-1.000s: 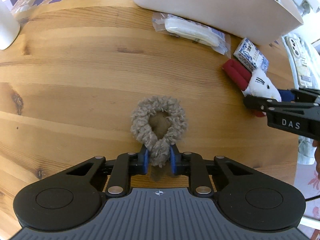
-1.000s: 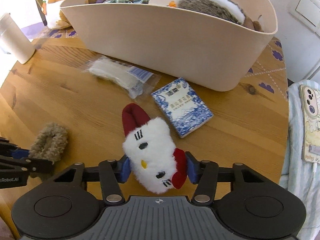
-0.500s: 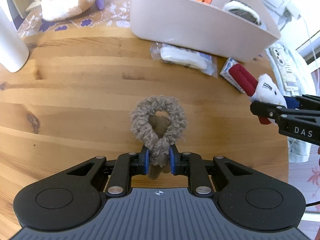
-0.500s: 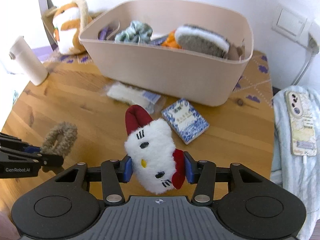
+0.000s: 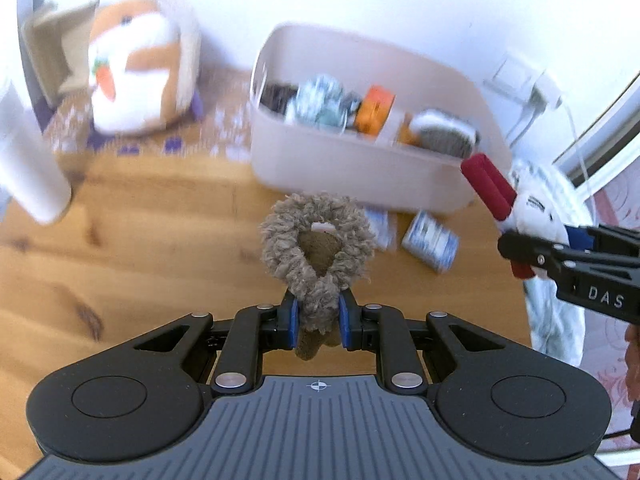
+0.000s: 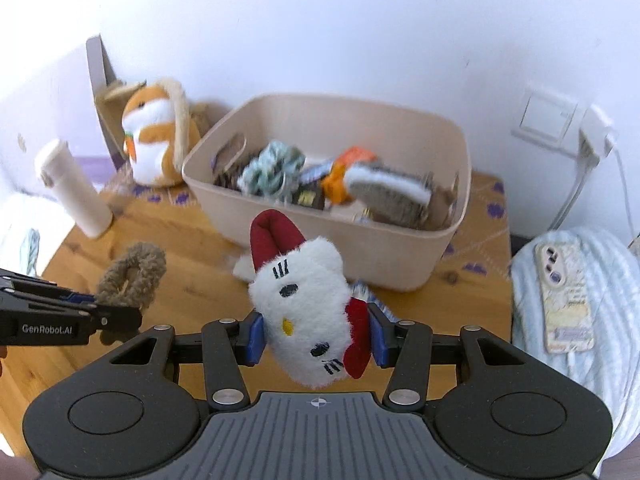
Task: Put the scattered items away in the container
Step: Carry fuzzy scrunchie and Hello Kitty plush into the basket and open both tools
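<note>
My left gripper [image 5: 318, 322] is shut on a fuzzy brown scrunchie [image 5: 318, 236], which hangs in the air above the wooden table [image 5: 140, 248]. My right gripper [image 6: 316, 334] is shut on a white cat plush with red ears [image 6: 308, 292], also lifted off the table. Behind both stands the beige container [image 6: 400, 256], which holds several items. In the left wrist view the cat plush [image 5: 532, 208] and right gripper [image 5: 516, 246] appear at the right; in the right wrist view the scrunchie [image 6: 132, 272] and left gripper [image 6: 120, 318] appear at the left.
A blue-and-white packet [image 5: 430, 240] and a clear bag [image 5: 380, 224] lie on the table in front of the container. A white bottle [image 6: 74, 188] and an orange hamster plush [image 6: 152, 140] stand at the back left. A phone [image 6: 564, 292] lies on striped cloth at the right.
Both grippers have risen with their items off the table and tilted up, so the inside of the container and the wall behind it have come into view.
</note>
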`<state>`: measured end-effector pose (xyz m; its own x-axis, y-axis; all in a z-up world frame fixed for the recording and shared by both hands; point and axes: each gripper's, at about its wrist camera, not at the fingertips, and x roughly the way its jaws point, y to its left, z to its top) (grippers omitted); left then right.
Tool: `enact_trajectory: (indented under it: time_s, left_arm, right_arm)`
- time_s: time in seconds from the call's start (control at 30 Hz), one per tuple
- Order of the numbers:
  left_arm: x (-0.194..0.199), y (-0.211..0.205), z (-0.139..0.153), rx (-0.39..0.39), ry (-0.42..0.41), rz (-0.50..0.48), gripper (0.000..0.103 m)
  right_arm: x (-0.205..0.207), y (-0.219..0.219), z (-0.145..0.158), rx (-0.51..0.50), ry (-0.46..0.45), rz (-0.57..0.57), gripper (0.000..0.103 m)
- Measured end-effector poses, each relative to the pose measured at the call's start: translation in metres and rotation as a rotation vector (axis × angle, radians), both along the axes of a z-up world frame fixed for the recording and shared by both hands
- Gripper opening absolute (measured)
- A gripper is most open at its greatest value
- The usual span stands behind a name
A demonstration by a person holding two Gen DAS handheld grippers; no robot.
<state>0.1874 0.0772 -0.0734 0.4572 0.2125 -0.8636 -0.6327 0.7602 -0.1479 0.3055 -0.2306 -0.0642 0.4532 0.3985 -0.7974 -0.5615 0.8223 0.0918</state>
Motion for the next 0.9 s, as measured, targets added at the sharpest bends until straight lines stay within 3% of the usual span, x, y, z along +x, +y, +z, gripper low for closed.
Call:
enact_trajectory:
  time_s: [0.5,0.73,0.9]
  left_arm:
    - [0.069,0.043,0.048,0.125,-0.144,-0.005,0.020]
    - [0.103,0.067,0.051,0.151,-0.155,0.001,0.020]
    - [0.129,0.085,0.041,0.124,-0.119,0.010,0.020]
  right_arm:
    - [0.047,0.012,0.039,0.059,-0.097,-0.057,0.047]
    - [0.078,0.016,0.035,0.064,-0.094,-0.101,0.047]
    - [0.103,0.015,0.028,0.075,-0.077,-0.136,0.047]
